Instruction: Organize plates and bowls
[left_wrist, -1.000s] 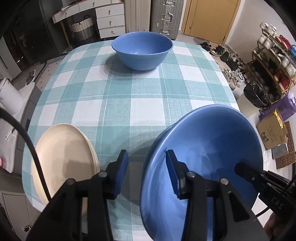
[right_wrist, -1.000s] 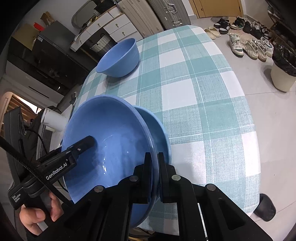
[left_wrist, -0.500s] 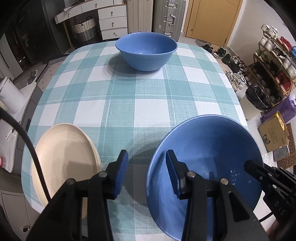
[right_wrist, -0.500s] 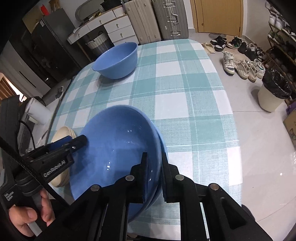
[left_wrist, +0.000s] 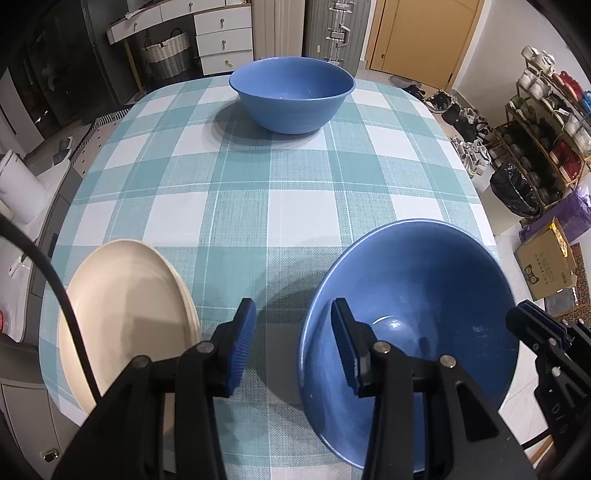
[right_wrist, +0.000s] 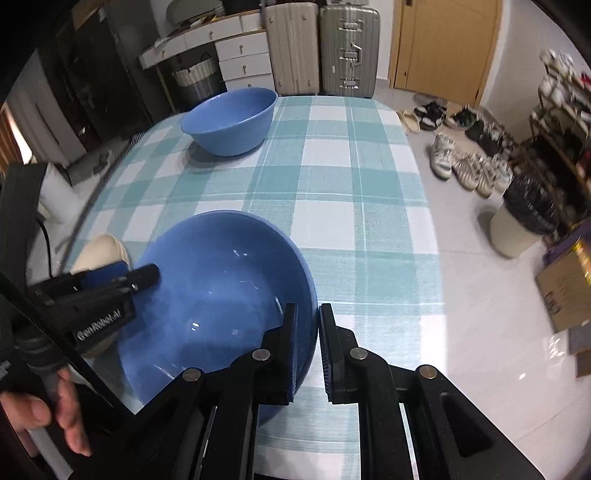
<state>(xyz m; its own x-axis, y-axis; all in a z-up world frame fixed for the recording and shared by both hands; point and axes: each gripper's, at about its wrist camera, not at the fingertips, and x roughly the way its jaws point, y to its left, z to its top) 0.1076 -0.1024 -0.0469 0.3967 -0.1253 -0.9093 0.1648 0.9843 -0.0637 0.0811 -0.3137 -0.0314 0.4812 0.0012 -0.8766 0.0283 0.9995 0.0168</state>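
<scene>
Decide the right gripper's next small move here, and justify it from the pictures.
Probably lift the right gripper straight up off the near bowl. Its jaws straddle the rim with a gap showing, so the bowl looks let go and resting on the table. The far bowl stands apart.

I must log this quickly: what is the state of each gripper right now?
Left gripper: open, holding nothing.
Right gripper: slightly open, one jaw on each side of the near blue bowl rim, apparently not pressing it.
</scene>
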